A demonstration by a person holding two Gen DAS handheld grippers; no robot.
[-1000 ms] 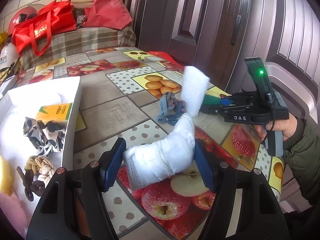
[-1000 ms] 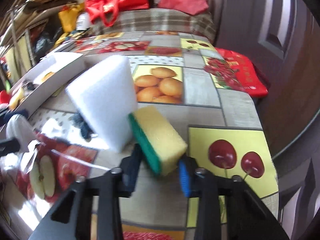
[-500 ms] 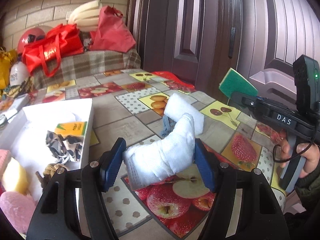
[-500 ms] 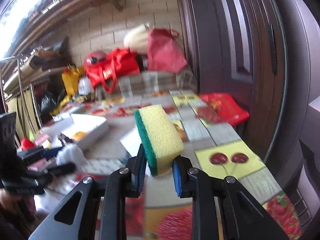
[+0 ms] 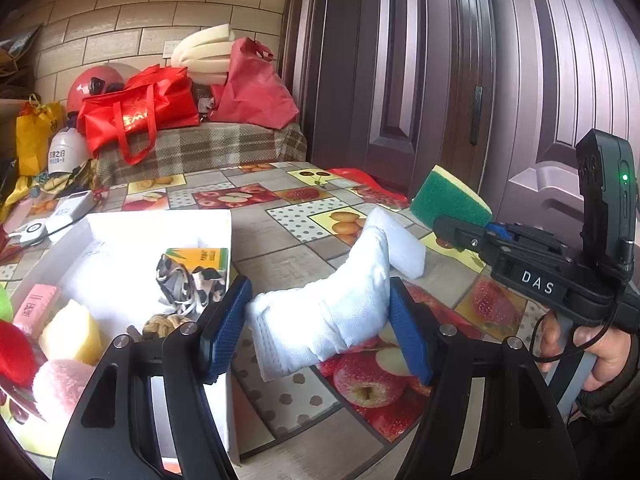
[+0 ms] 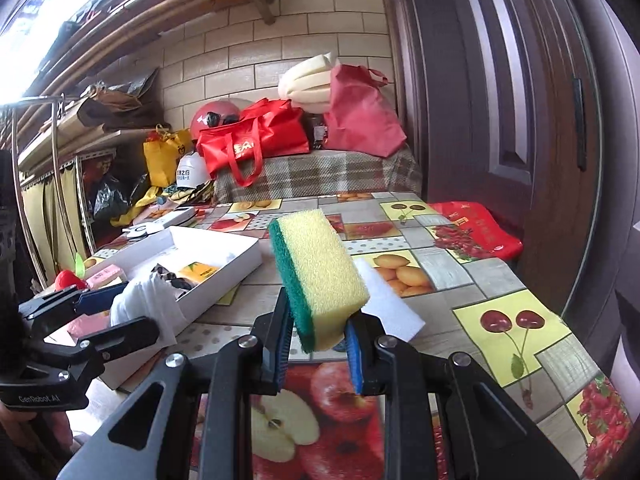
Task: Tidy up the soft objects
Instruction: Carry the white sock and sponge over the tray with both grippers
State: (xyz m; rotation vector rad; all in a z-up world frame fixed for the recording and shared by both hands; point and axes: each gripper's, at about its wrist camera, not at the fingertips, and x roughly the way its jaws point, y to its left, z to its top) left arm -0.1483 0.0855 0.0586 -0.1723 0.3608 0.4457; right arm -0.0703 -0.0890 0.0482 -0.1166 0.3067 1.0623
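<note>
My left gripper (image 5: 320, 332) is shut on a folded white cloth (image 5: 328, 312) and holds it above the table, just right of the white box (image 5: 160, 224). It also shows in the right wrist view (image 6: 100, 320) with the cloth (image 6: 148, 300). My right gripper (image 6: 316, 344) is shut on a yellow-and-green sponge (image 6: 316, 276), lifted above the table. The sponge also shows in the left wrist view (image 5: 448, 198). A white foam block (image 5: 400, 240) lies on the table behind the cloth. The box holds several soft items, among them a patterned scrunchie (image 5: 184, 280) and a yellow sponge (image 5: 72, 332).
The fruit-print tablecloth (image 6: 500, 320) covers the table. A red pouch (image 6: 476, 236) lies at its far right edge. Red bags (image 5: 140, 116) sit on a plaid bench behind. A dark door stands on the right.
Both grippers have risen with their loads. The right gripper lifted the sponge clear of the table and away from the foam block, which now lies flat.
</note>
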